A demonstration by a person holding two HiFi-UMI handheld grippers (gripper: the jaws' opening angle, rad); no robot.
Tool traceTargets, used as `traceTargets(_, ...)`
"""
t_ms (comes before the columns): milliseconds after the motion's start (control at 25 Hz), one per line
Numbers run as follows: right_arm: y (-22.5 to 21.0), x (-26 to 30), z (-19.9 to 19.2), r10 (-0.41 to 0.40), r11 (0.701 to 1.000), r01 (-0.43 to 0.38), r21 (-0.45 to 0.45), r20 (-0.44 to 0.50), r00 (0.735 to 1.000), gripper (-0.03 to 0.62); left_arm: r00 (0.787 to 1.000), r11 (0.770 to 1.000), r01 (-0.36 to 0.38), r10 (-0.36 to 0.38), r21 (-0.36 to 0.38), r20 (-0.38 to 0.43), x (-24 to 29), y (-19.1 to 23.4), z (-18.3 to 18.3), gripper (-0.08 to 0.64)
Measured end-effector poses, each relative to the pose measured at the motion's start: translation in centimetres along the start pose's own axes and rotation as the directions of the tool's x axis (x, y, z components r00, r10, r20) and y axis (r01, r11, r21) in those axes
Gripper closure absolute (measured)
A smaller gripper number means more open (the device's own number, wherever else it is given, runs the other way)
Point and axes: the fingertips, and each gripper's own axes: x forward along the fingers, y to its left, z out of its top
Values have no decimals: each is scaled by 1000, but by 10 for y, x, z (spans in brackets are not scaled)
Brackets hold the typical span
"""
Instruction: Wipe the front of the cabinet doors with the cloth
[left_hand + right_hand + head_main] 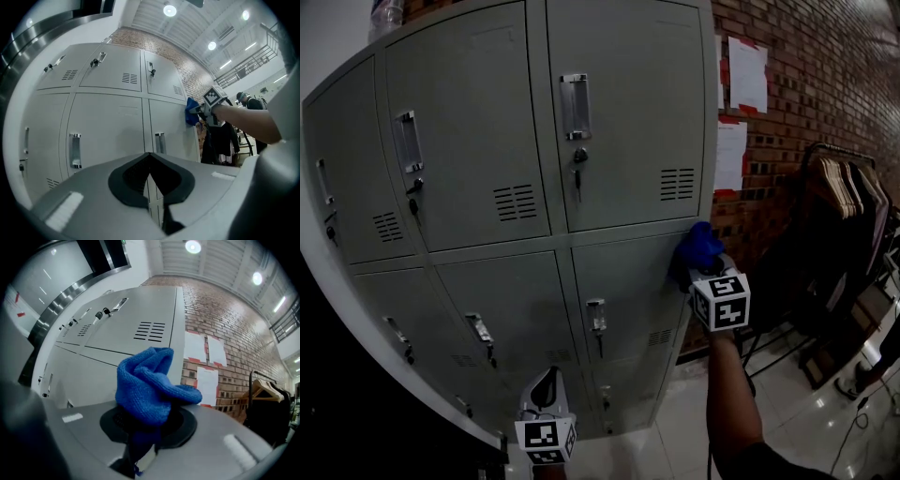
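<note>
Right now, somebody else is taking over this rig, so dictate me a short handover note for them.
Right gripper: fingers shut on the blue cloth, which is up against the top right corner of the lower right locker door.
Left gripper: shut, empty, held low, touching nothing.
Done: cannot tell which doors are already wiped.
Left: probably most of the wiping.

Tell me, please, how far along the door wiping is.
Done: no door shows wipe marks, so I cannot tell. In hand: the right gripper is shut on the cloth, at the upper right corner of the lower right door. The left gripper is shut, empty, low and off the cabinet. Left: likely that door's face and any doors not yet wiped.
</note>
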Motion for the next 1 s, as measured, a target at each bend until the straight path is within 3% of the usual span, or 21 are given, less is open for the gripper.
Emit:
traceTargets(160,9,-9,3,-12,1000,12,-21,8,1000,509,1000,1000,19,-19,2,4,0,-8,1,546)
traceTargets(320,44,-17,5,113,991,-119,69,85,990,508,1000,1000,26,-26,0,-4,0,-9,-1,546)
traceTargets(760,183,-5,-2,338,940,-340,42,50,940,508,1000,1000,4,-4,0,-3,-7,4,-3,546)
traceTargets(1000,222,12,1,348,938,-348,-3,32,937,508,1000,1000,-15,15,-8,7,-13,16,1,546)
